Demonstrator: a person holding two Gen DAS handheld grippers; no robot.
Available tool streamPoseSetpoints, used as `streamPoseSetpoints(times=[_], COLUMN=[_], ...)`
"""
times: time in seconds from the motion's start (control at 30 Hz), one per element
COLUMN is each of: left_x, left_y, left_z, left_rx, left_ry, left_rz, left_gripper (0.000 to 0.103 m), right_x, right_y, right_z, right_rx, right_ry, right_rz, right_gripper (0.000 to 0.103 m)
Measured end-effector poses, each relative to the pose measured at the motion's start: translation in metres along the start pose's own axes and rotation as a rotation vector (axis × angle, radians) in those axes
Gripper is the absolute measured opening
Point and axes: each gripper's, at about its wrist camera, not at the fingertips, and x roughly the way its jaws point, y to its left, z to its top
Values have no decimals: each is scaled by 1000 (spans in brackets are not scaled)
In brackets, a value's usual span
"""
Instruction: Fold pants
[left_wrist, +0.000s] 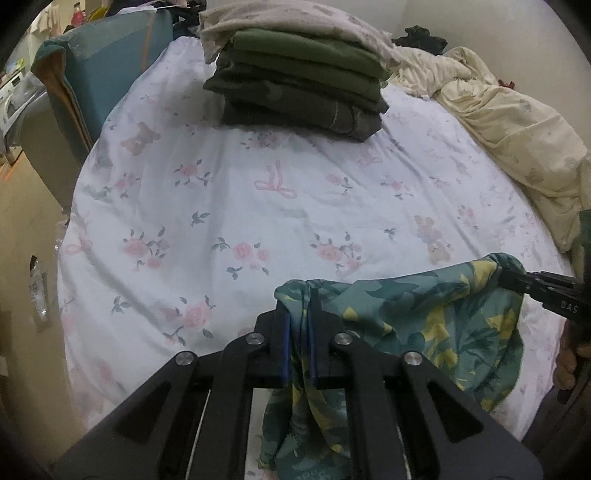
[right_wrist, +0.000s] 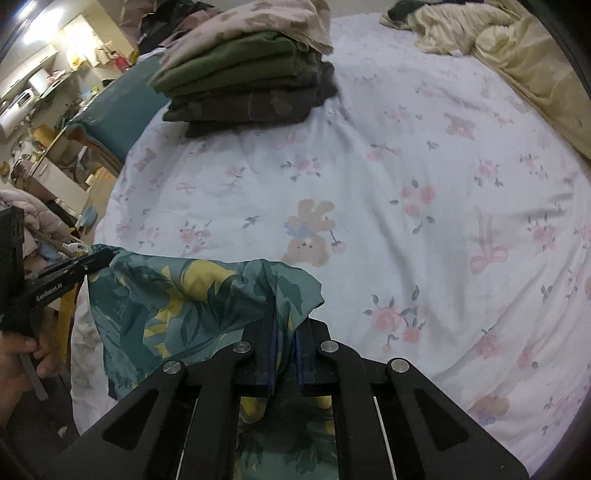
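We read "GenRobot.AI" in white on the side of the left gripper (right_wrist: 105, 258) where it enters the right wrist view from the left edge. In the left wrist view the right gripper (left_wrist: 508, 278) carries the letters "DAS" on its black body; the rest of that marking is too small for us to read.

Both grippers hold the pants (left_wrist: 424, 317), a teal cloth printed with yellow and dark green leaves. Our left gripper (left_wrist: 299, 317) has its jaws narrow, pinched on a bunched edge of the cloth, which hangs down between its blue pads. Our right gripper (right_wrist: 284, 328) is likewise clamped on cloth. The pants (right_wrist: 177, 306) stretch between the two grippers and sag, held over the near edge of the bed (left_wrist: 258, 206).

At the bed's far edge sits a stack (left_wrist: 295, 85) of folded clothes, olive and dark green with a pale piece on top. A cream blanket (left_wrist: 509, 122) lies rumpled along the right edge.

Only the right wrist view shows the kitchen shelves (right_wrist: 48, 88) beyond the left edge of the bed, and the hand (right_wrist: 22, 354) gripping the left handle. Only the left wrist view shows part of the other hand (left_wrist: 570, 354) at its right border.
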Motion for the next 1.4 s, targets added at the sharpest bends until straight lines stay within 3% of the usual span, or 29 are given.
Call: streamPoseSetpoints(times=[0.4,0.77,0.87,0.97,1.03,1.07,1.1,1.17,1.23,1.27,1.33,1.4], left_x=[-48,-57,-53,-42,-32,-27,-26,-41,-57,-67,-82,-88], left_y=[-21,-36,-37,-39,-39,-38,-36,-28,-18,-11,2,10], left_z=[-30,-69,-80,-95,-108,-113,-115,-110,-101,-95,-81,-73], left_rx=[136,211,226,248,260,260,254,184,90,29,-82,-165], left_ry=[0,44,90,188,274,315,340,310,266,223,118,49], left_rz=[5,50,68,81,110,123,137,108,78,59,61,59], left_gripper=[6,6,7,9,15,25,27,30,43,48,48,48], right_x=[-43,-54,-47,-36,-27,-23,-20,-24,-43,-51,-73,-89], right_y=[23,36,41,50,52,52,52,52,46,42,27,12], right_z=[-40,-84,-96,-111,-120,-127,-133,-135,-128,-123,-110,-104], right_rx=[-87,-146,-172,-212,-216,-212,-221,-221,-161,-121,9,97], right_ry=[-13,36,91,171,248,293,334,353,301,279,189,91], right_rz=[-24,-86,-103,-129,-115,-113,-135,-154,-142,-133,-110,-185], right_gripper=[6,6,6,6,13,15,21,33,52,52,52,52])
